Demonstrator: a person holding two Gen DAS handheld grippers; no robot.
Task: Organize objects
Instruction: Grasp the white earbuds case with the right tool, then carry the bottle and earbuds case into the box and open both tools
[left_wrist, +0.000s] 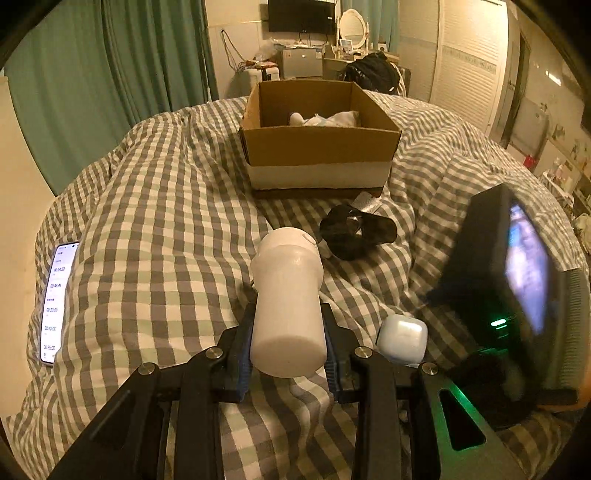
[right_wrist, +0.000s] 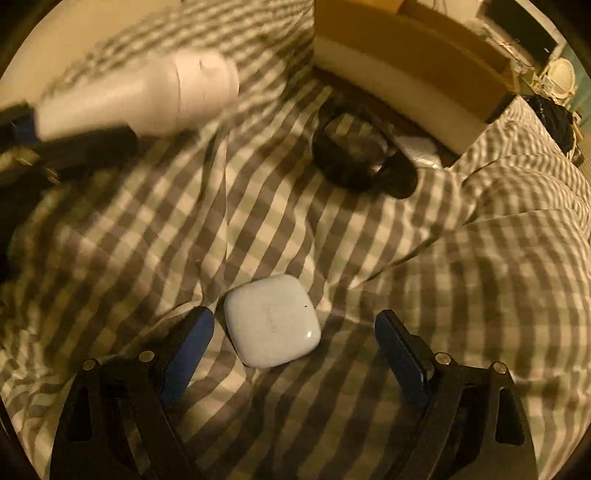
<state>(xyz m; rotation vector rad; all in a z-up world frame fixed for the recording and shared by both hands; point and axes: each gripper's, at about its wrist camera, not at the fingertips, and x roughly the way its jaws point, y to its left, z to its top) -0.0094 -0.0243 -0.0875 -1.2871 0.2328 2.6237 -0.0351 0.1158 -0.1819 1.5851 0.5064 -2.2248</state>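
The left tool (left_wrist: 288, 343) is gripping a white bottle (left_wrist: 286, 299) by its lower body, both pads pressing its sides, and is holding it above the checked bedcover (left_wrist: 166, 221). The right tool (right_wrist: 295, 332) is standing wide open over a small white case (right_wrist: 272, 320) that is lying on the bedcover between its fingers; the left finger (right_wrist: 192, 332) is sitting just beside the case, the right finger well apart from it. A black strap-like item (left_wrist: 356, 232) is lying near the front of an open cardboard box (left_wrist: 319, 147), which is holding white items. A lit phone (left_wrist: 55, 302) is resting at the bed's left edge.
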